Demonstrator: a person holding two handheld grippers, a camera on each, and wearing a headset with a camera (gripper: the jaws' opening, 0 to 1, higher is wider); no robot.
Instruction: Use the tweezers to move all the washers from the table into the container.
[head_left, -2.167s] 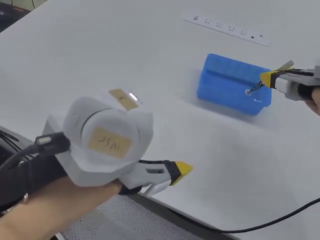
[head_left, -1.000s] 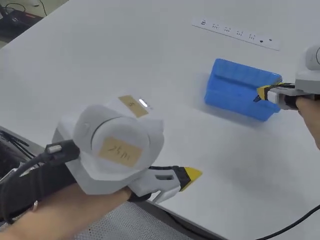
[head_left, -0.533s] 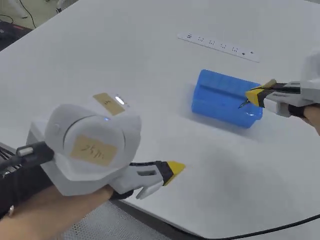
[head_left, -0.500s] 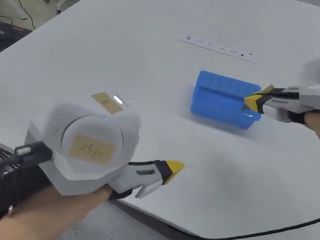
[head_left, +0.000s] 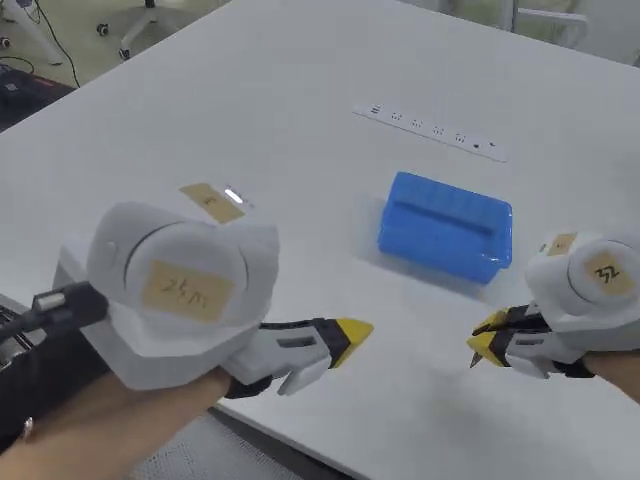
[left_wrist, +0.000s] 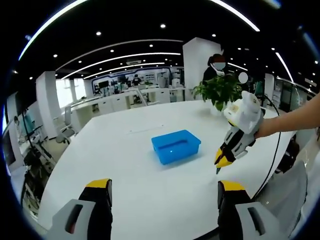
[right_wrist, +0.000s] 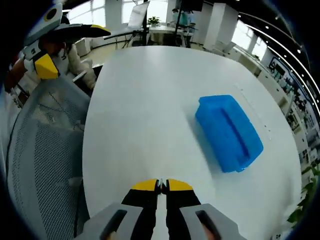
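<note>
Head view.
- Table (head_left: 250, 110): white, with a power strip (head_left: 430, 130) at the far side.
- Container (head_left: 445, 226): blue, rectangular, ahead of both pairs of fingers and nearer the right pair. Its long axis runs across the view, dipping a little to the right.
- Left gripper (head_left: 340, 345): low on the left, yellow tips pointing right.
- Right gripper (head_left: 482, 346): low on the right, tips pointing left towards the left gripper's, well apart from them.
- Tweezers (head_left: 471, 361): a short dark point sticking out past the right fingers, aimed left and down at the table.

Left gripper view.
- Left gripper (left_wrist: 164, 187): fingers released, spread wide.
- Container (left_wrist: 176, 146): ahead, in line with the gap between the fingers, opening upward, long axis roughly across the view.
- Right gripper (left_wrist: 222, 159): comes in from the right, above the right-hand finger and just right of the container.
- Tweezers (left_wrist: 218, 170): a thin tip below its yellow ends, pointing down at the table.
- Plant (left_wrist: 220, 90): beyond the table's far edge.

Right gripper view.
- Right gripper (right_wrist: 161, 186): fingers clenched, yellow ends pressed together on a thin sliver, the tweezers.
- Container (right_wrist: 229, 132): ahead and right of the fingers, long axis from upper left to lower right.
- Left gripper (right_wrist: 70, 47): far upper left, above a mesh chair (right_wrist: 45, 150).
</note>
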